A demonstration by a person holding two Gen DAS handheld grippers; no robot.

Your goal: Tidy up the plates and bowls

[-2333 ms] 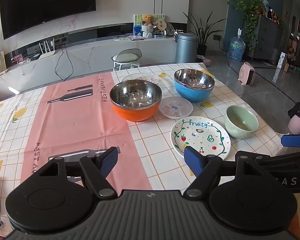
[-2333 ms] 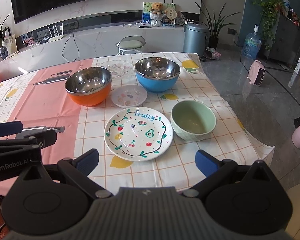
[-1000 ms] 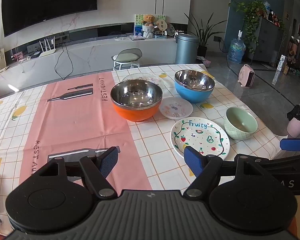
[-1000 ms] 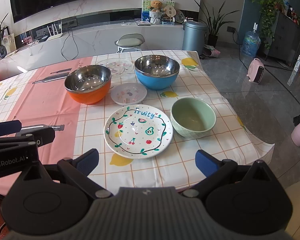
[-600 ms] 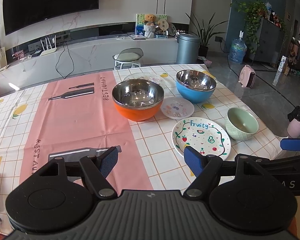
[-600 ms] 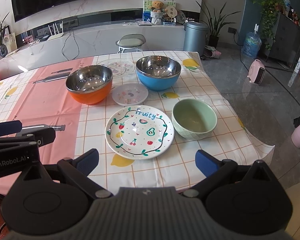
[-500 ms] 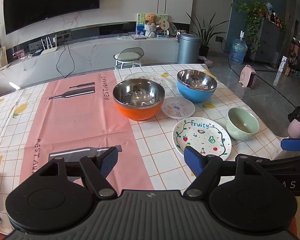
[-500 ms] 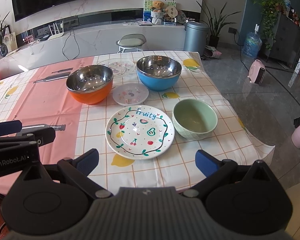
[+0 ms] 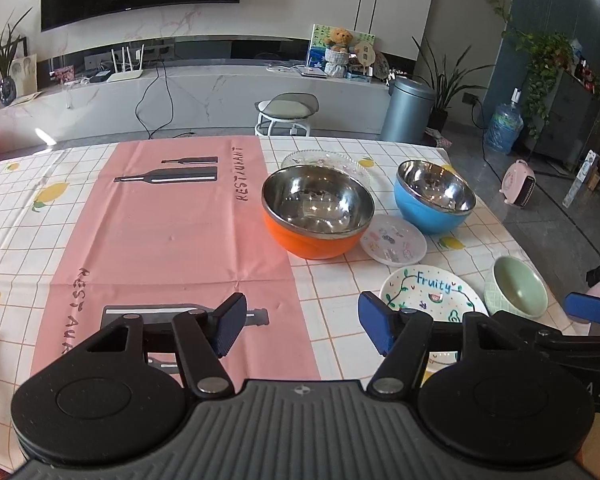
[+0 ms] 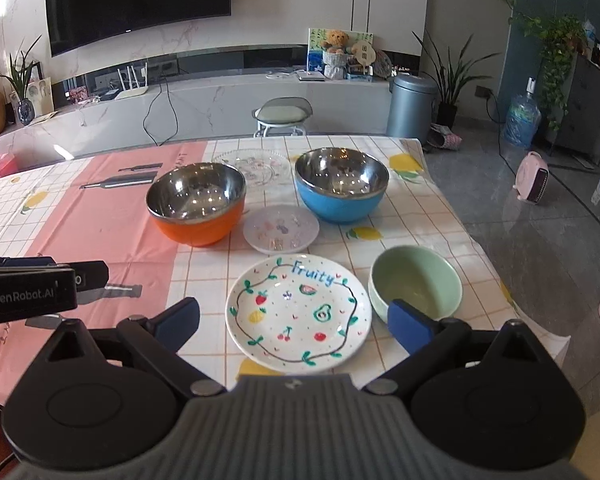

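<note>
On the checked tablecloth stand an orange steel bowl [image 9: 316,216] [image 10: 196,208], a blue steel bowl [image 9: 434,200] [image 10: 340,186] and a pale green bowl [image 9: 518,292] [image 10: 416,284]. A white "Fruity" plate [image 9: 428,292] [image 10: 298,312], a small floral plate [image 9: 394,238] [image 10: 281,227] and a clear glass plate [image 9: 328,160] [image 10: 256,164] lie among them. My left gripper [image 9: 302,326] hovers over the near cloth, jaws closing, nothing between them. My right gripper [image 10: 294,320] hangs above the Fruity plate, jaws closing slightly, pads apart and touching nothing.
The table's right edge [image 10: 480,248] drops to a grey floor. A stool [image 9: 288,114] stands beyond the far edge, a bin [image 9: 408,108] further right. The pink cloth strip [image 9: 172,232] lies to the left. The left gripper's body [image 10: 28,292] sits at the right view's left.
The left gripper has slid left, so the dishes sit further right in its view, and its jaws have narrowed. The right gripper has edged forward over the Fruity plate, jaws slightly narrower.
</note>
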